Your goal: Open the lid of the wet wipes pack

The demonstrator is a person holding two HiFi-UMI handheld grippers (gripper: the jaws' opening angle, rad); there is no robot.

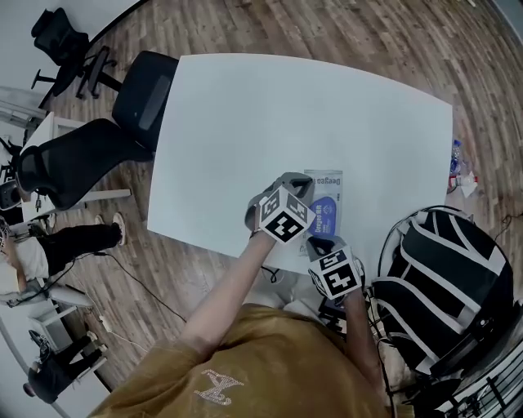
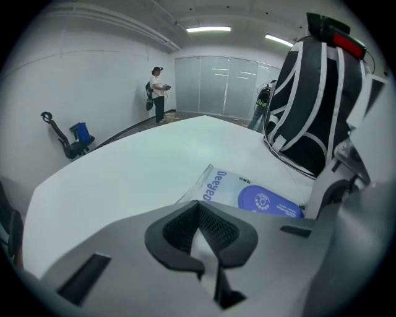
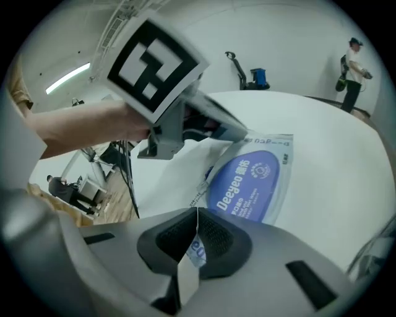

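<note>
The wet wipes pack (image 1: 328, 194) is lying flat near the person's edge of the white table (image 1: 245, 122), with its oval blue lid (image 3: 247, 181) facing up and not yet raised. It is looking like a soft film pouch, light and limp, with a glossy skin that is likely to slide on the smooth tabletop. It probably needs pinning down while the flap is being peeled. The firmest places to take hold are the crimped end seams, and the lid itself is best caught at its rim tab, which cannot be made out here. The right gripper (image 3: 197, 238) is pinching the near end of the pack, a printed strip of film showing between its closed pads. The left gripper (image 2: 200, 232) is closed as well, at the pack's side towards the far corner, and a pale sliver between its pads appears to be the film's edge. A black backpack with white stripes (image 1: 445, 286) is sitting to the right of the table. Dark office chairs (image 1: 90, 159) are standing to the left on a wood-plank floor (image 1: 286, 24), and a person (image 2: 158, 93) is standing by the far wall.
</note>
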